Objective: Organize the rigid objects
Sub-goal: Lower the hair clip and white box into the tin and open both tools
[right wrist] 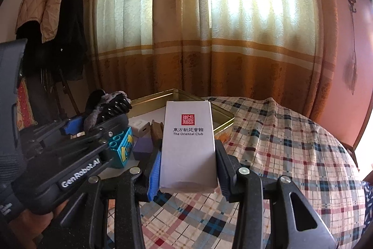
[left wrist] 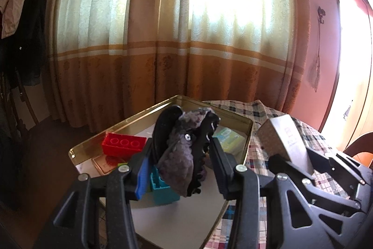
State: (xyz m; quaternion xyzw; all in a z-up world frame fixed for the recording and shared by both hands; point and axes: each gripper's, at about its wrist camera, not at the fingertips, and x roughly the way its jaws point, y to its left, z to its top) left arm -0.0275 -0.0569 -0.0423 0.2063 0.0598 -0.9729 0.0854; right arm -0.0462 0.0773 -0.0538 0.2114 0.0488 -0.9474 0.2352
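1. Nearest my right wrist camera are my right gripper (right wrist: 187, 169) and the white carton (right wrist: 188, 146) it pinches: the blue pad presses one long side, the black pad the other, and the carton stands up between them with its printed face, a red seal and "The Oriental Club", toward the lens.
2. That carton hangs above the plaid tablecloth (right wrist: 279, 144), just in front of the gold tin (right wrist: 223, 119).
3. My left gripper (left wrist: 179, 169) is pinching a black hair claw clip (left wrist: 198, 144) that has a grey fuzzy cloth (left wrist: 179, 155) wound through it; the clip's body is squeezed between the blue pad and the black pad.
4. The clip is held over the open gold tin (left wrist: 247, 144), above its pale floor.
5. Inside the tin, seen from the left wrist, lie a red brick (left wrist: 123, 144) near the far-left wall, a teal brick (left wrist: 163, 188) just under the clip, and a pale green-and-yellow packet (left wrist: 229, 139) toward the right wall.
6. From the right wrist I also see a white charger (right wrist: 141, 128), a purple block (right wrist: 143, 147) and a brown piece (right wrist: 156, 130) in the tin; what the brown piece is, I cannot tell.
7. Striped orange curtains (right wrist: 209, 39) hang behind the table, and coats (right wrist: 51, 15) hang at far left.
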